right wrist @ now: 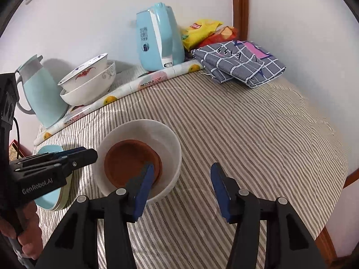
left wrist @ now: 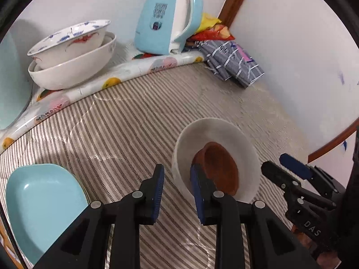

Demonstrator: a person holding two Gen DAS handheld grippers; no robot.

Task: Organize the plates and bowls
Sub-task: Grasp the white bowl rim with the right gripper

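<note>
A white bowl (right wrist: 139, 157) is sitting on the striped cloth (right wrist: 246, 134) with a brown clay dish (right wrist: 132, 163) nested inside it. The right gripper (right wrist: 181, 190) is hovering at the bowl's four o'clock, jaws parted about halfway and gripping nothing. The left gripper (left wrist: 177, 192) is hanging at the bowl's seven o'clock, jaws narrowly parted and empty. At ten o'clock, two stacked white bowls (right wrist: 89, 83) are resting beside a blue kettle (right wrist: 159, 38). A light-blue plate (left wrist: 42, 204) is lying at eight o'clock.
</note>
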